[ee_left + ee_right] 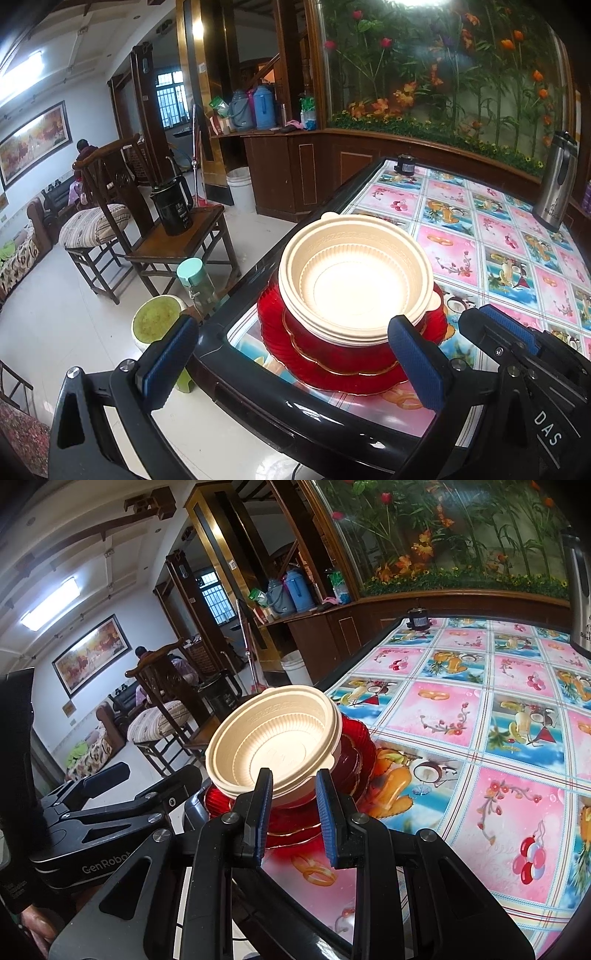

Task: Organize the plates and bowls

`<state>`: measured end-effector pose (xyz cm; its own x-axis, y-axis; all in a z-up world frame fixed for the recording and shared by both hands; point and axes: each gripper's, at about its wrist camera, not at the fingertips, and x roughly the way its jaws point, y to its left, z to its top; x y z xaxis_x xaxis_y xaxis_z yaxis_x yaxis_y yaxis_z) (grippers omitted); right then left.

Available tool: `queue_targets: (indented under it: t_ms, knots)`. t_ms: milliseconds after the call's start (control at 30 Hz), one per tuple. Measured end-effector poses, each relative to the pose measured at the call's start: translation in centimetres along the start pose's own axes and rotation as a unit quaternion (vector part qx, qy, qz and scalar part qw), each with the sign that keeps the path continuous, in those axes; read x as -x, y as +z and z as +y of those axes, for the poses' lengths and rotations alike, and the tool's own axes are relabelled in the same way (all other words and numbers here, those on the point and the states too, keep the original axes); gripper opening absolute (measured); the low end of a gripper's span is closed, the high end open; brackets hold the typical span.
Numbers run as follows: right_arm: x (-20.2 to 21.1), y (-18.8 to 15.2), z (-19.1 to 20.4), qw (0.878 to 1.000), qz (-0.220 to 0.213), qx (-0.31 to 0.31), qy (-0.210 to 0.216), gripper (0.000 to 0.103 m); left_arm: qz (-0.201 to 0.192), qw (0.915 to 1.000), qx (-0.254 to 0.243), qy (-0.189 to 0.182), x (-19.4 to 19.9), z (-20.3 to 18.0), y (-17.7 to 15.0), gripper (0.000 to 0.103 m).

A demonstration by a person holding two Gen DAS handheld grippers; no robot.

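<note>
Stack at the near-left corner of the counter point(491, 236). Top: cream bowls point(354, 273), nested, at least two rims visible, ribbed inner wall, empty. They sit in a red glass bowl point(332, 345) with a gold rim. Under that, a red glass plate point(280, 332), scalloped edge, flat on the counter.

Counter covered with a glossy cloth of pink and blue fruit squares; black raised border runs around the edge.

Right gripper point(293, 782): blue-padded fingers point(325, 805) narrowly apart, upright, straddling the near rim of the cream bowls in the right wrist view. Left finger overlaps the rim edge; whether the pads actually pinch it I cannot tell. Gap shows between the pads below the rim.

Left gripper point(295, 354): jaws wide apart, nothing between the pads. Its right finger stands just in front of the red plate's near edge; its left finger hangs out over the floor beyond the counter corner. In the right wrist view the left gripper shows at lower left, beside the stack.

Farther out: steel thermos point(557, 181) upright at the far right of the counter. Small black object point(405, 163) at the far edge. Off the counter, left: wooden chair point(177, 236) carrying a black kettle point(171, 210); mint-capped bottle point(194, 284) near the counter corner.
</note>
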<state>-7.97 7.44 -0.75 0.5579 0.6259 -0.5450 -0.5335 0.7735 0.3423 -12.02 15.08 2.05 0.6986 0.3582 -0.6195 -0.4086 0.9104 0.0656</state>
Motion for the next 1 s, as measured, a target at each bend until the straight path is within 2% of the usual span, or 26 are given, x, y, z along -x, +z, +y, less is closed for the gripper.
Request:
queue_targets:
  t_ms: [1000]
  knots:
    - [0.03,0.18,-0.79,1.000,0.005,0.000,0.001,0.024,0.014,0.9998,0.010,0.010,-0.88,0.56,-0.17,0.103]
